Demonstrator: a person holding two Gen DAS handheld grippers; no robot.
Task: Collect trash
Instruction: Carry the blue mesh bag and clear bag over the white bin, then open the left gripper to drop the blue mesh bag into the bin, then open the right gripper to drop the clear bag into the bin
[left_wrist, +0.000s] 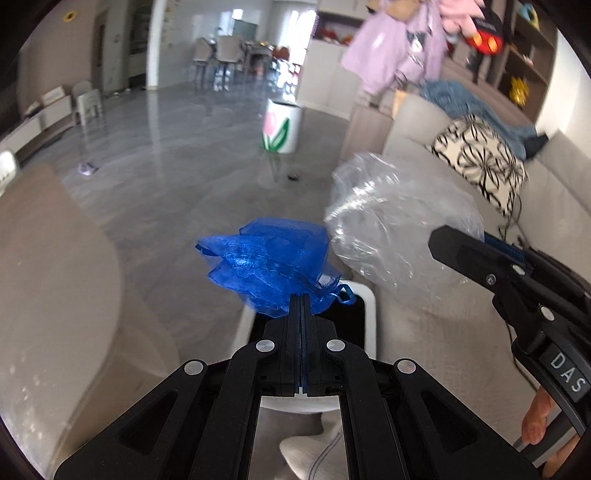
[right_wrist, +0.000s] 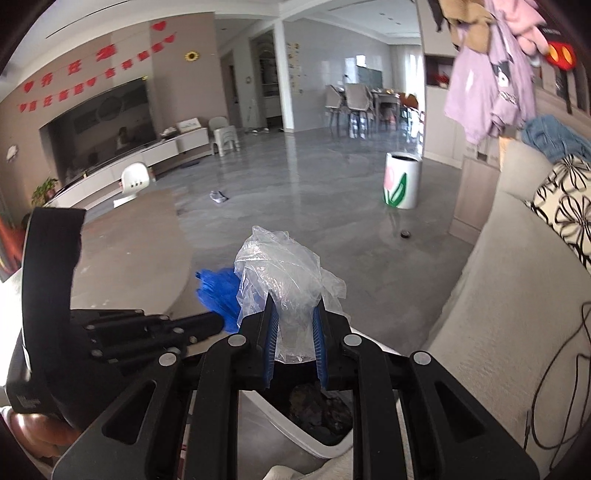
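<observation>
My left gripper (left_wrist: 302, 301) is shut on a crumpled blue mesh bag (left_wrist: 269, 258) and holds it above a white trash bin (left_wrist: 367, 306) with a dark inside. My right gripper (right_wrist: 293, 306) is shut on a crumpled clear plastic bag (right_wrist: 286, 273), held above the same bin (right_wrist: 295, 430), which has dark trash inside. The clear bag (left_wrist: 391, 225) and the right gripper (left_wrist: 480, 258) show in the left wrist view on the right. The blue bag (right_wrist: 218, 291) and the left gripper (right_wrist: 207, 325) show in the right wrist view on the left.
A beige sofa (right_wrist: 509, 295) with a black-and-white cushion (right_wrist: 565, 214) runs along the right. A white bin with a tulip picture (right_wrist: 402, 181) stands farther off on the grey floor. A small crumpled scrap (right_wrist: 219, 196) and a small dark object (right_wrist: 406, 233) lie on the floor. A beige table (left_wrist: 55, 266) is on the left.
</observation>
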